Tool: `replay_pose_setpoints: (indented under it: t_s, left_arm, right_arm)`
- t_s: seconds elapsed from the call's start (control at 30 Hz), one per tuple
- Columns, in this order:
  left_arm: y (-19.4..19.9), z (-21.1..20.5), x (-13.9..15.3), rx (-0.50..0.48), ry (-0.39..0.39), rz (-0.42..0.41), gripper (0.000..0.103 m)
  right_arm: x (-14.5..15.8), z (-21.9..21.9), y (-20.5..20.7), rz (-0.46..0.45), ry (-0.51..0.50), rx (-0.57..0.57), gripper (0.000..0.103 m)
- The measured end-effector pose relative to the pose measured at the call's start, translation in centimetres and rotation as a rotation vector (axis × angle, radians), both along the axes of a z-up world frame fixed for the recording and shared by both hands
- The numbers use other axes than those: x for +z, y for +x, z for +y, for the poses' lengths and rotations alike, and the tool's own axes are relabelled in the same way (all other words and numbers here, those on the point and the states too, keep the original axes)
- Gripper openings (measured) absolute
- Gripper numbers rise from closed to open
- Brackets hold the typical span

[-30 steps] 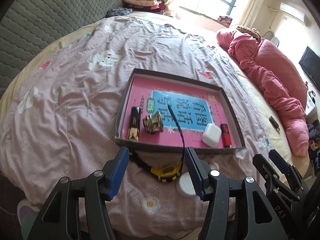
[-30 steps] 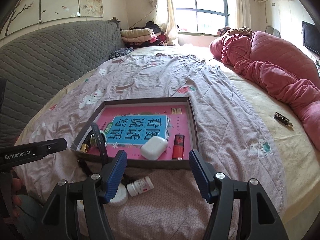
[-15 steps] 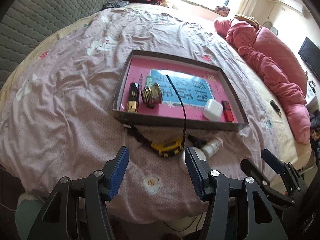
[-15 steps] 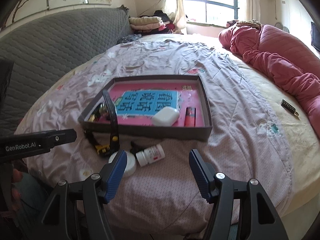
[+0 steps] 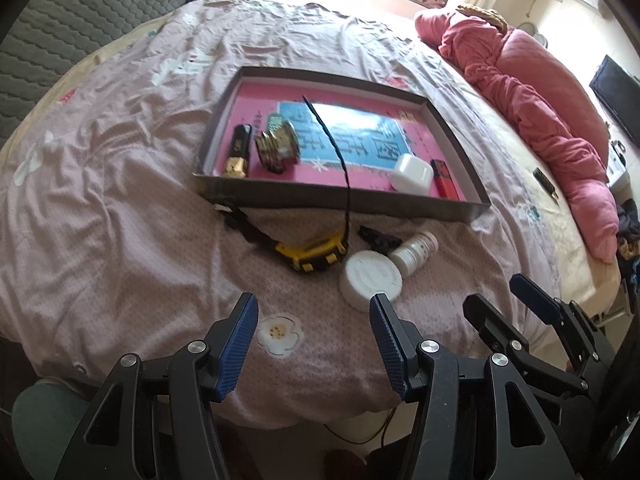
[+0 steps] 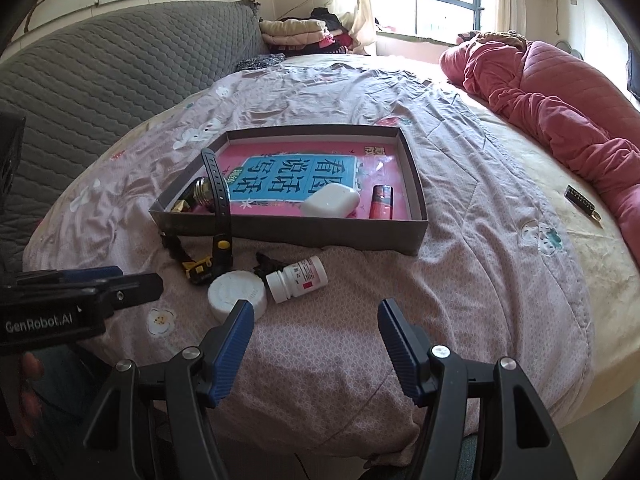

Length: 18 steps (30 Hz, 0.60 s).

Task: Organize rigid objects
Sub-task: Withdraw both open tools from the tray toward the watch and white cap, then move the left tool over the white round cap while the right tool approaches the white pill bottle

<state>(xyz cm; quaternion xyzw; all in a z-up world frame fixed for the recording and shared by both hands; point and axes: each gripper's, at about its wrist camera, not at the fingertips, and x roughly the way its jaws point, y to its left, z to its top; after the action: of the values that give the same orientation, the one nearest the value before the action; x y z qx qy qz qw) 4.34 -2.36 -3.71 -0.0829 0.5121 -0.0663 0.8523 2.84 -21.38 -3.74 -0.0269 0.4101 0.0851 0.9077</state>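
Both the left gripper (image 5: 312,312) and right gripper (image 6: 316,318) gape empty — the white round jar (image 6: 237,293) and pill bottle (image 6: 297,279) lie just beyond

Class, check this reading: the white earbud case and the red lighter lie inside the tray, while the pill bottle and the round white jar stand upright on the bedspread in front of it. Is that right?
One detail is wrong. The pill bottle lies on its side, not upright; the right wrist view shows it. The white earbud case and the red lighter do lie inside the tray, and the round white jar does stand on the bedspread in front of it.
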Motion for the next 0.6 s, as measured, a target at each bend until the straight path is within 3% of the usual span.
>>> replay_pose_setpoints:
  t_s: [0.6]
  left_arm:
    - [1.3, -3.2, -2.7, -0.069, 0.002, 0.056, 0.06]
  right_arm:
    - [-0.9, -2.4, 1.2, 0.035, 0.015, -0.04, 0.064]
